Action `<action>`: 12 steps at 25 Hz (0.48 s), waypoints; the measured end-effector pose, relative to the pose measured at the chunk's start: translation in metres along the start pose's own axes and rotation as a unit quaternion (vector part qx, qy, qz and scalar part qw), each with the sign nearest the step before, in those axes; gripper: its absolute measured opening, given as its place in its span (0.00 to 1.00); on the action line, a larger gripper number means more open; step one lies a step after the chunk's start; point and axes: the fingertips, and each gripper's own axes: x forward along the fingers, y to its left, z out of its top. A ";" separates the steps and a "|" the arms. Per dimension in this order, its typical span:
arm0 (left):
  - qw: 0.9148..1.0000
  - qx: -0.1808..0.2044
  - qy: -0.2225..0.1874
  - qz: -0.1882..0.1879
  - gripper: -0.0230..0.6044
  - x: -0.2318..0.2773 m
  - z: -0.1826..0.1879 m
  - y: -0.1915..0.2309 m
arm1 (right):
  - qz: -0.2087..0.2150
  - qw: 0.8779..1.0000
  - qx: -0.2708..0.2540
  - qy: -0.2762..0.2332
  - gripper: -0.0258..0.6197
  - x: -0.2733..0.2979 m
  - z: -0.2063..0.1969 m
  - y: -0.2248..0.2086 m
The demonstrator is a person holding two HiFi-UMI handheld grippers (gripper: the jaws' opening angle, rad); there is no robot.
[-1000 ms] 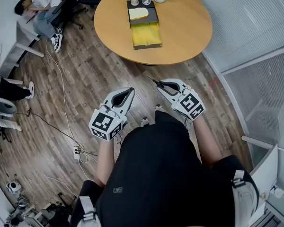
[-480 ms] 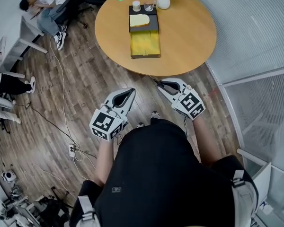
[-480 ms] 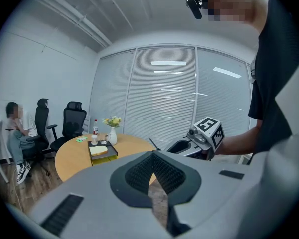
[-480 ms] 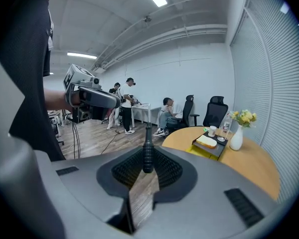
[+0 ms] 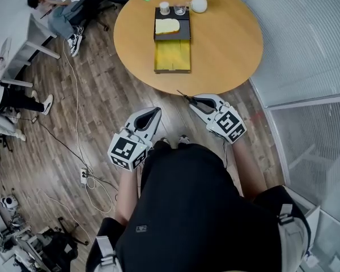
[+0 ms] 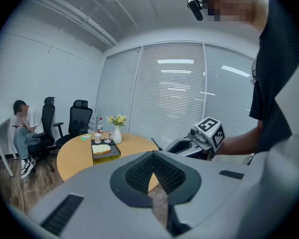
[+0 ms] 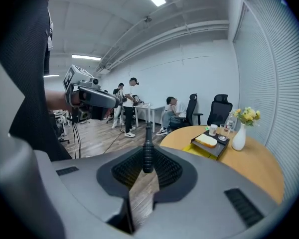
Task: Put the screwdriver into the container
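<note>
Head view: your right gripper [image 5: 191, 100] held the thin black screwdriver [image 5: 182, 95] at the round wooden table's [image 5: 226, 44] near edge, well apart from the black-and-yellow open container [image 5: 171, 55] | Left gripper view: your left gripper [image 6: 153, 156] jaws pressed together, nothing between | Right gripper view: jaws clamped on the screwdriver's ribbed handle.

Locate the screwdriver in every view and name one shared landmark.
Head view: screwdriver juts from the right gripper, centre.
Left gripper view: its thin shaft, right of centre.
Right gripper view: its handle between the jaws, centre.
Shared landmark: white vase.
</note>
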 end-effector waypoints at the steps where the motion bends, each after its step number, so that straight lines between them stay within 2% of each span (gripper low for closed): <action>1: 1.000 0.001 0.001 0.000 0.04 0.002 0.001 0.001 | 0.001 1.000 0.000 0.001 0.13 0.000 -0.001 -0.003; 7: 1.000 0.002 -0.004 -0.008 0.04 0.014 0.005 0.007 | -0.011 1.000 0.002 0.002 0.13 -0.001 -0.003 -0.012; 12: 1.000 0.002 -0.008 -0.023 0.04 0.026 0.005 0.022 | -0.037 0.999 0.015 0.004 0.13 0.004 -0.002 -0.024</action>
